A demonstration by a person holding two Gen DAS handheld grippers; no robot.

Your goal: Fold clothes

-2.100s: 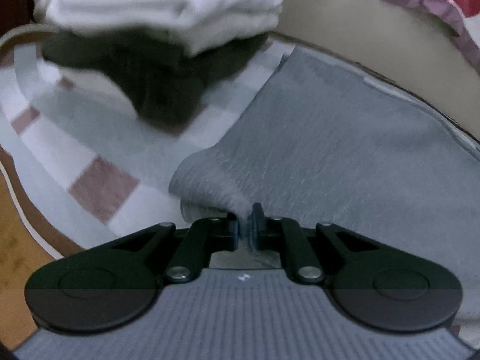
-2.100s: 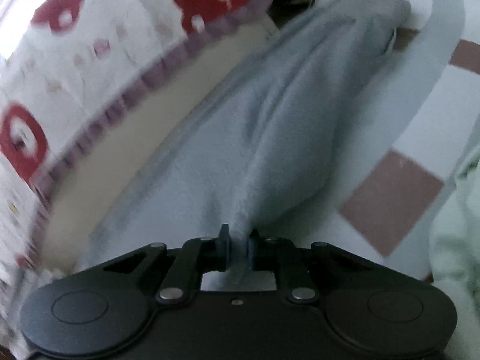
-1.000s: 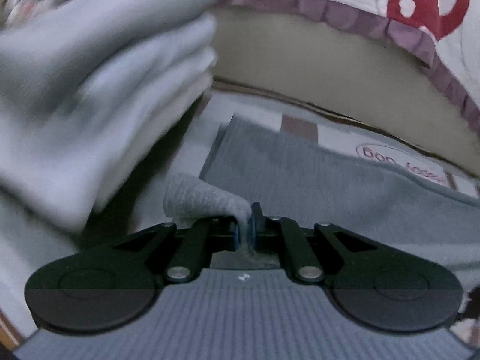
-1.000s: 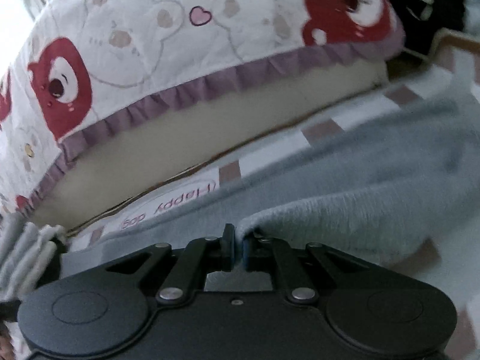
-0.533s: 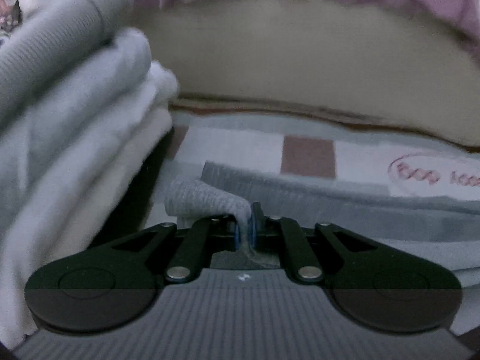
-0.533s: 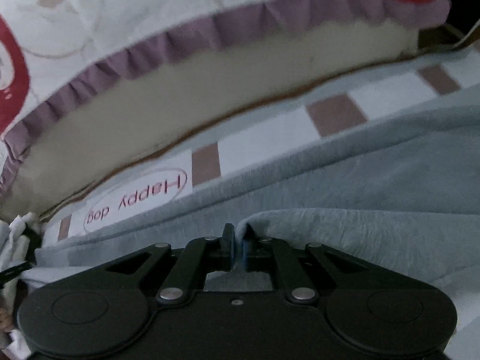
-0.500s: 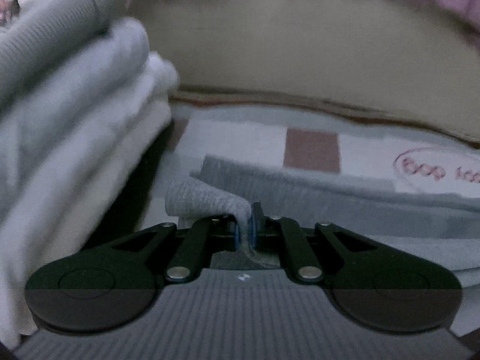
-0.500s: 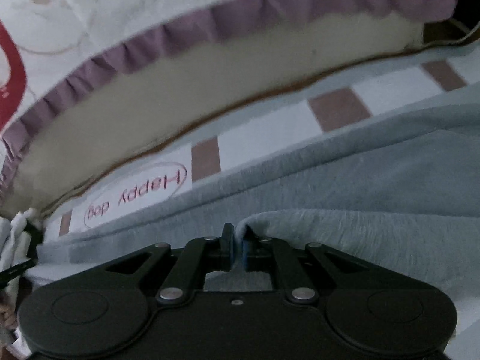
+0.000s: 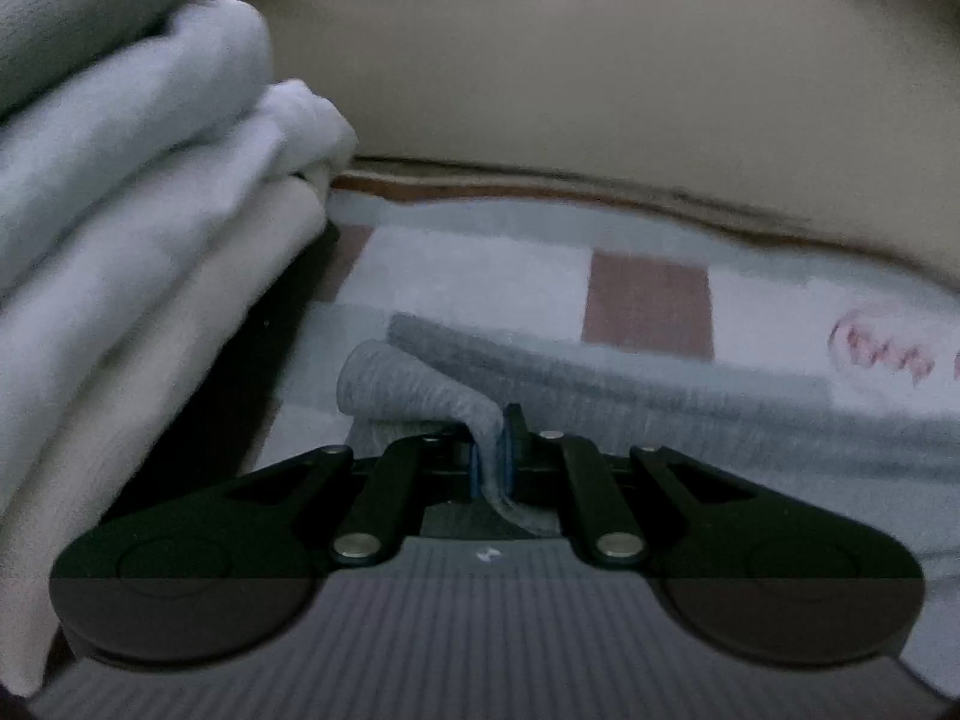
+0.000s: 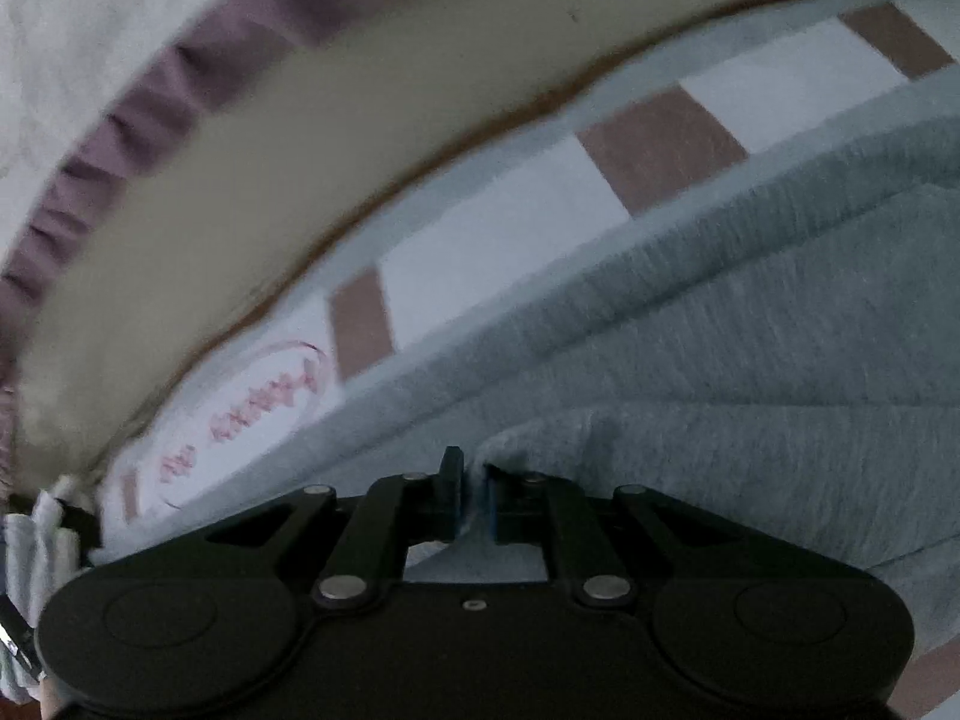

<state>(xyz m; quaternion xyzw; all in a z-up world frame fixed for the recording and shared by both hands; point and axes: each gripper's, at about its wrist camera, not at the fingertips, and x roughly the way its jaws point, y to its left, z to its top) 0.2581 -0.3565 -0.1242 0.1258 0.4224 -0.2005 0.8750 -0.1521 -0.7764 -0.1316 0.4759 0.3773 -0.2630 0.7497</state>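
Observation:
A grey knit garment [image 9: 630, 396] lies folded over on a checked mat [image 9: 480, 276]. My left gripper [image 9: 493, 456] is shut on its curled near-left corner, low over the mat. In the right wrist view the same grey garment [image 10: 750, 348] spreads to the right, and my right gripper [image 10: 474, 498] is shut on its other folded corner, the cloth pinched between the pads. Both held corners sit close to the garment's far edge.
A stack of folded white and grey clothes [image 9: 138, 252] rises close on the left. A beige mattress side [image 9: 600, 90] with a purple frill [image 10: 150, 114] runs behind the mat. A red oval print [image 10: 264, 402] marks the mat.
Both grippers carried their garment corners toward the mattress and sank lower; the top layer now lies over the bottom one. The clothes stack looms closer on the left. Both grips stayed closed.

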